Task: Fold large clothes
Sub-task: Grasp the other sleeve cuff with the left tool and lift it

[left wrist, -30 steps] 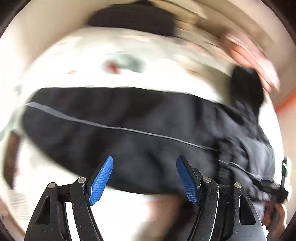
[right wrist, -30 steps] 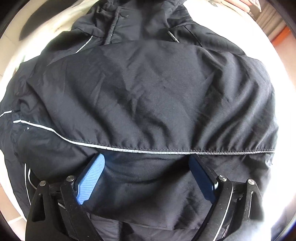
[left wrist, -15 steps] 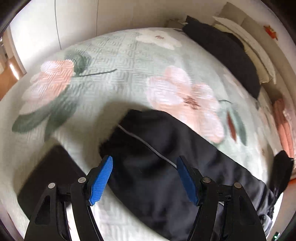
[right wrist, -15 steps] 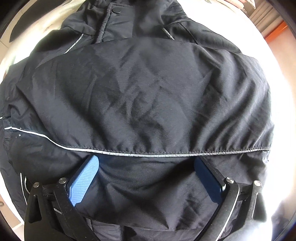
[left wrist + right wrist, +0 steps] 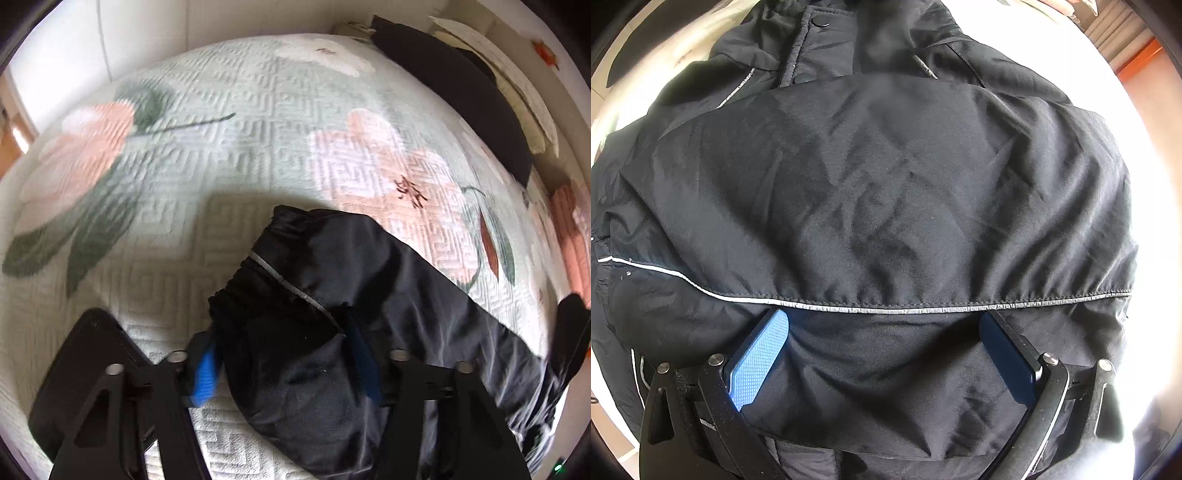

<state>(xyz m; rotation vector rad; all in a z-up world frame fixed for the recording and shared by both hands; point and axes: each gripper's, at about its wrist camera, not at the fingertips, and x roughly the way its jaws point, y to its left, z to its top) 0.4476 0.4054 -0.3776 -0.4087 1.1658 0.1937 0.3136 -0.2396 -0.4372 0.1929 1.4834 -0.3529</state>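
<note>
A black jacket with thin reflective piping lies spread on the bed, one panel folded across its body. My right gripper points straight down onto it, jaws wide open, with both blue fingertips tucked under the piped edge of the folded panel. The jacket's sleeve stretches over the floral bedspread, its gathered cuff end towards me. My left gripper straddles that cuff end and its jaws are closing. The left pad presses the sleeve's side and fabric bulges over the right finger.
A flat black object lies on the bedspread just left of my left gripper. Another black garment and pale pillows sit at the bed's far right. A white wall stands beyond the bed. Orange floor shows at the bed's edge.
The left gripper swept along the jacket to the sleeve's end, dropped over the cuff and narrowed its jaws onto it. The right gripper stayed on the jacket and opened slightly wider.
</note>
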